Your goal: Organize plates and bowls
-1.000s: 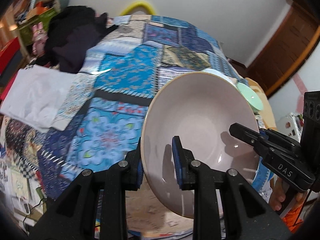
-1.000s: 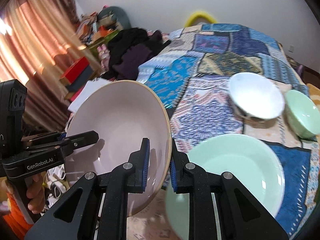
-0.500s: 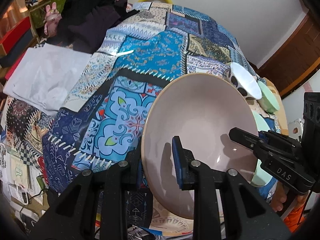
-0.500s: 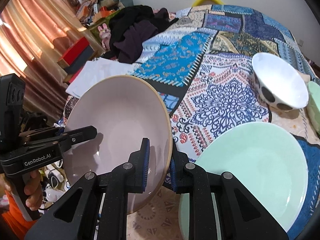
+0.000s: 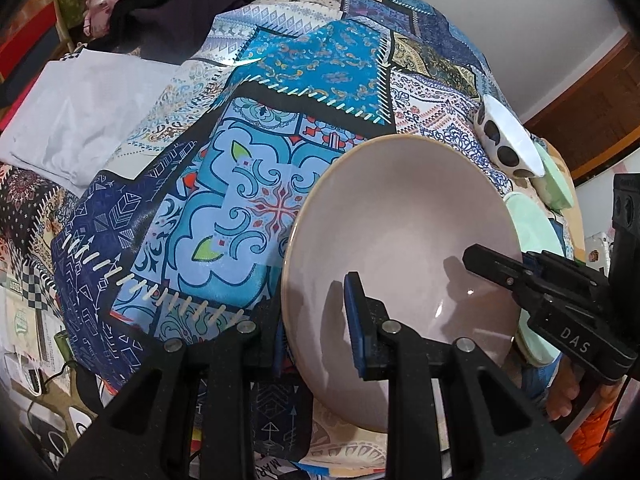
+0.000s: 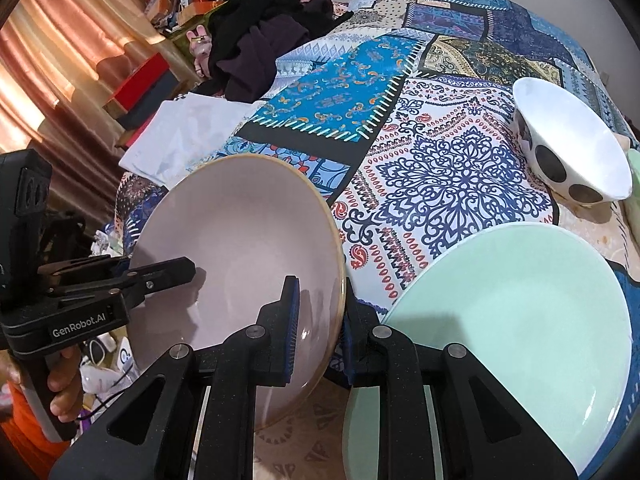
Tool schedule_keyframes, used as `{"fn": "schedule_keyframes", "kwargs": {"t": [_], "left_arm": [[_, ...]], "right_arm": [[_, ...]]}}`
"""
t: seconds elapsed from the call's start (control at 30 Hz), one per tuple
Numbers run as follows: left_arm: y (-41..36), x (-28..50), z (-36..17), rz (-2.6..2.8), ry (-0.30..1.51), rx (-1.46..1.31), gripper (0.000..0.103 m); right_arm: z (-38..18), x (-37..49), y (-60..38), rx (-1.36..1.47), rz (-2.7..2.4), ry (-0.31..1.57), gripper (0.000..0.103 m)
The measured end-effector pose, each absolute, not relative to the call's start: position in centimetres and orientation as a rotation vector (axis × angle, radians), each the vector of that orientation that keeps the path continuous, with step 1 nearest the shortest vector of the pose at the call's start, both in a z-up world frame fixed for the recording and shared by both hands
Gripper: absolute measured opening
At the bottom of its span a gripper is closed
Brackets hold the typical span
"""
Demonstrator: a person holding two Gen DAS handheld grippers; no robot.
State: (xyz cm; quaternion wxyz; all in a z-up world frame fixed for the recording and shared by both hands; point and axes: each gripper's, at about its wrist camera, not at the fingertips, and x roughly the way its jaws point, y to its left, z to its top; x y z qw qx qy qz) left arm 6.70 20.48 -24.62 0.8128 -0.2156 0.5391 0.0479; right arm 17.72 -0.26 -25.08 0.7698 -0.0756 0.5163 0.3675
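A large pale pink bowl (image 5: 400, 240) hangs tilted over the near edge of a patchwork quilt (image 5: 320, 60), held by both grippers. My left gripper (image 5: 316, 328) is shut on its left rim, one pad inside the bowl and one outside. My right gripper (image 6: 320, 332) is shut on the opposite rim of the pink bowl (image 6: 240, 240). Each gripper shows in the other's view: the right gripper (image 5: 492, 268) and the left gripper (image 6: 176, 270). To the bowl's right, a mint green plate (image 6: 512, 320) lies on the quilt. Behind the plate stand a white spotted bowl (image 6: 572, 160) and a small green bowl (image 5: 556, 184).
A heap of dark clothes (image 6: 260, 32) and a folded white cloth (image 6: 180, 136) lie on the far left of the quilt. A curtain (image 6: 60, 40) and red boxes (image 6: 140, 80) stand beyond the left edge. Clutter lies on the floor (image 5: 32, 360) below the near edge.
Both grippers and the pink bowl have sunk toward the quilt, and the view has tipped further down. The grip on both rims is unchanged.
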Motion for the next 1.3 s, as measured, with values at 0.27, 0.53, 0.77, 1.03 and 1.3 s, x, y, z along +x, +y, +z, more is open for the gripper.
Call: {"fn": "schedule_keyframes", "kwargs": {"t": [0.27, 0.53, 0.77, 1.03, 1.3], "left_arm": [[20.4, 7.4, -25.1, 0.128, 1.144, -0.444, 0.025], [20.8, 7.0, -24.7, 0.136, 1.145, -0.461, 0.025], [21.2, 5.7, -22.2, 0.191, 1.095, -0.402, 0.025], [19.9, 5.2, -17.7, 0.19, 0.995, -0.357, 0.025], [16.4, 6.2, -13.7, 0.117, 0.905, -0.304, 0.025]], "right_arm": [[-24.9, 18.0, -0.6, -0.154, 0.785, 1.107, 0.019], [-23.5, 17.6, -1.7, -0.151, 0.786, 1.067, 0.02], [-21.2, 17.3, -3.1, -0.132, 0.788, 1.004, 0.02], [-17.8, 17.0, -6.1, -0.084, 0.767, 0.918, 0.024], [-14.6, 17.4, -9.8, -0.028, 0.717, 0.822, 0.037]]}}
